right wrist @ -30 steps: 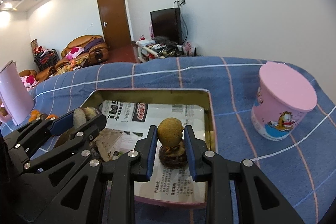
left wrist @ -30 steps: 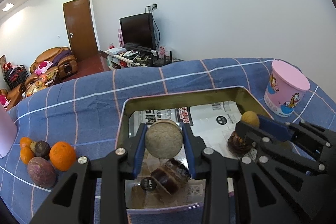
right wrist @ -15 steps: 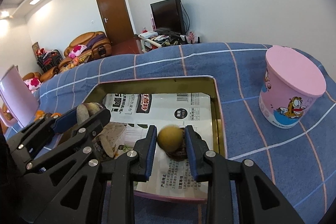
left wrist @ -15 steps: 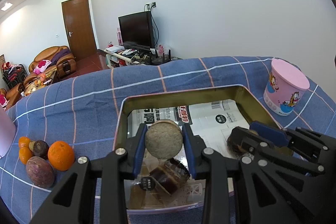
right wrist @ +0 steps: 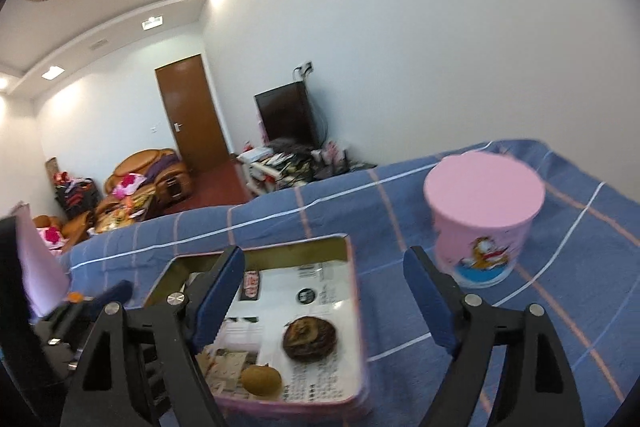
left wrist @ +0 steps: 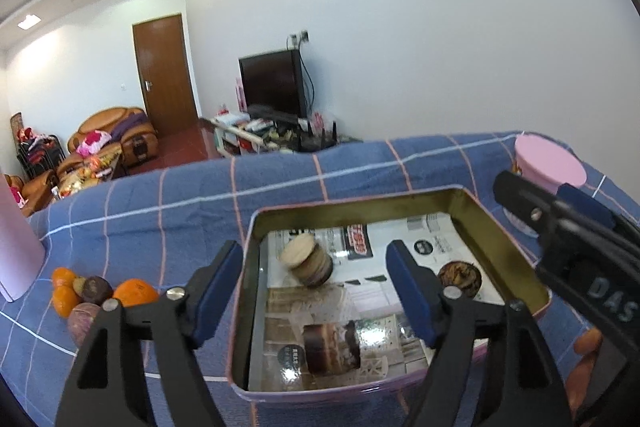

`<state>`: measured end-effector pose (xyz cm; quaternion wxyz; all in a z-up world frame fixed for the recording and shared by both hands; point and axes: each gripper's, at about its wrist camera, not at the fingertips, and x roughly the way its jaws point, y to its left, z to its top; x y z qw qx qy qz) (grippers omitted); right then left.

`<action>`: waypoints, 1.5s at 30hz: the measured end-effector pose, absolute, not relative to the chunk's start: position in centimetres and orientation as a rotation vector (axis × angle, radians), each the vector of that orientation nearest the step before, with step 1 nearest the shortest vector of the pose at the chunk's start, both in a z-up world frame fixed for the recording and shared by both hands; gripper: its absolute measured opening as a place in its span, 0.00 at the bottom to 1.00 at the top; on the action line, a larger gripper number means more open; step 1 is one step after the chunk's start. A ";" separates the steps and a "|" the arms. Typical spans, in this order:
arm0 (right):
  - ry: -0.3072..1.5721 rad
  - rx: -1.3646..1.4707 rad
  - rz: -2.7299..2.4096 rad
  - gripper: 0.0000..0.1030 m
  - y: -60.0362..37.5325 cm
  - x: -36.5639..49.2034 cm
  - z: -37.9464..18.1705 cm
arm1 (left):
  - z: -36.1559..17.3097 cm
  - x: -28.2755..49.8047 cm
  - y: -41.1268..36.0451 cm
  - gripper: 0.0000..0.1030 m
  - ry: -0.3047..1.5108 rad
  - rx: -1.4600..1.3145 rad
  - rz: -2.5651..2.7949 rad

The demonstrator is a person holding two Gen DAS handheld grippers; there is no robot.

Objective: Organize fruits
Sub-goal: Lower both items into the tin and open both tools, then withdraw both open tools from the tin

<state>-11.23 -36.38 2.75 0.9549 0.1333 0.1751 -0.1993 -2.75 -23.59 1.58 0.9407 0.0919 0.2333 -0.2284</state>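
A metal tin tray (left wrist: 356,202) lined with printed paper sits on the blue checked cloth. My left gripper (left wrist: 316,291) is open above its near-left part; a round beige snack (left wrist: 306,263) lies in the tray beyond it, a wrapped brown cake (left wrist: 328,347) nearer. My right gripper (right wrist: 324,299) is open and empty over the tray's right edge (right wrist: 352,267). A small yellow-brown fruit (right wrist: 261,379) and a dark round pastry (right wrist: 309,338) lie in the tray below it. Oranges (left wrist: 135,291) and purple fruits (left wrist: 96,289) sit on the cloth at the left.
A pink cartoon tub (right wrist: 482,217) stands right of the tray, also in the left wrist view (left wrist: 548,167). A pink upright object (left wrist: 16,247) stands at the far left. The right gripper's body (left wrist: 576,259) crosses the tray's right side.
Both grippers have opened. The beige snack dropped from the left one into the tray, the yellow-brown fruit from the right one. Both grippers have lifted and pulled back.
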 end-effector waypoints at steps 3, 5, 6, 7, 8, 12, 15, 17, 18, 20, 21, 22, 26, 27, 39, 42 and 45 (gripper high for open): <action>0.320 0.230 -0.447 0.81 -36.0 -11.7 3.2 | 2.0 -3.4 -22.8 0.93 0.417 0.165 -0.436; 0.278 0.203 -0.473 0.81 -35.7 -12.3 3.6 | 2.5 -4.1 -22.1 0.96 0.350 0.142 -0.404; 0.253 0.191 -0.484 0.81 -35.5 -12.6 3.8 | 2.7 -4.3 -21.8 0.98 0.323 0.132 -0.389; 0.226 0.180 -0.494 0.81 -35.4 -13.0 4.0 | 2.8 -4.5 -21.6 0.98 0.305 0.123 -0.380; 0.208 0.172 -0.502 0.81 -35.4 -13.3 4.1 | 2.9 -4.5 -21.4 0.99 0.296 0.114 -0.379; 0.182 0.145 -0.525 0.81 -35.0 -13.5 4.3 | 2.9 -4.8 -20.5 1.00 0.279 0.085 -0.379; 0.180 0.148 -0.523 0.81 -34.9 -13.7 4.4 | 2.9 -4.9 -19.9 1.00 0.285 0.082 -0.379; 0.163 0.141 -0.527 0.80 -34.7 -14.0 4.5 | 2.8 -5.1 -19.7 1.00 0.295 0.090 -0.384; 0.153 0.133 -0.533 0.80 -34.5 -14.2 4.5 | 2.8 -5.0 -19.6 1.00 0.303 0.095 -0.383; 0.134 0.117 -0.552 0.80 -33.8 -14.5 4.7 | 2.6 -4.8 -19.2 1.00 0.329 0.110 -0.367; 0.127 0.109 -0.569 0.80 -33.5 -14.8 4.7 | 2.5 -4.7 -18.9 1.00 0.344 0.115 -0.353; 0.118 0.100 -0.587 0.80 -33.2 -15.1 4.7 | 2.4 -4.6 -18.5 1.00 0.352 0.114 -0.341; 0.072 0.098 -0.628 0.81 -32.5 -16.3 5.0 | 2.4 -4.8 -16.8 1.00 0.353 0.113 -0.311; 0.055 0.105 -0.646 0.81 -32.3 -16.9 5.1 | 2.3 -4.8 -16.6 1.00 0.353 0.119 -0.312; 0.052 0.243 -0.693 0.89 -31.4 -19.1 4.8 | 2.0 -3.7 -10.8 1.00 0.368 0.134 -0.259; 0.075 0.254 -0.689 0.89 -31.1 -18.8 4.6 | 2.0 -3.2 -9.0 1.00 0.356 0.113 -0.236; 0.086 0.225 -0.683 0.89 -30.0 -18.5 4.6 | 2.1 -2.9 -7.4 1.00 0.344 0.100 -0.220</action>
